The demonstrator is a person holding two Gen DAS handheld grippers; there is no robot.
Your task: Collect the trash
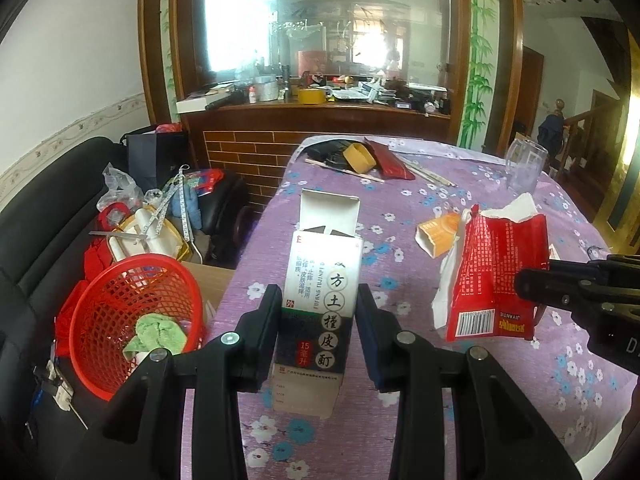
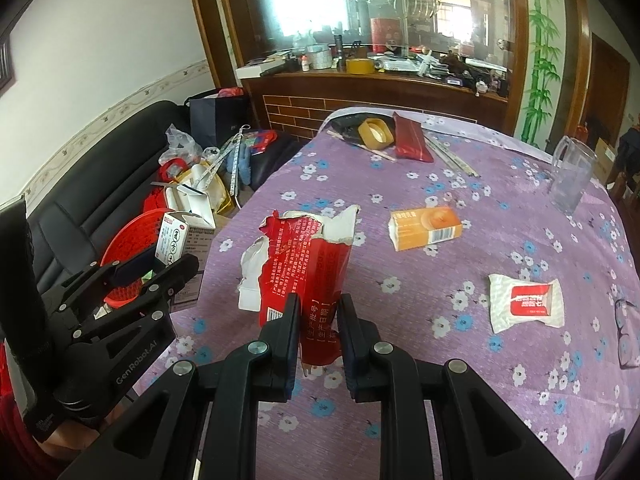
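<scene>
Presently your left gripper (image 1: 318, 320) clamps the open medicine carton (image 1: 316, 300), right of the red mesh basket (image 1: 132, 320); your right gripper (image 2: 319, 328) pinches the torn red packet (image 2: 308, 272). Clear the basket rim before releasing either.

The right gripper (image 2: 319, 320) pinches a torn red paper packet (image 2: 304, 276) above the purple flowered tablecloth (image 2: 460, 380). Right of the packet lie an orange carton (image 2: 426, 227) and a white sachet (image 2: 526, 301).
</scene>
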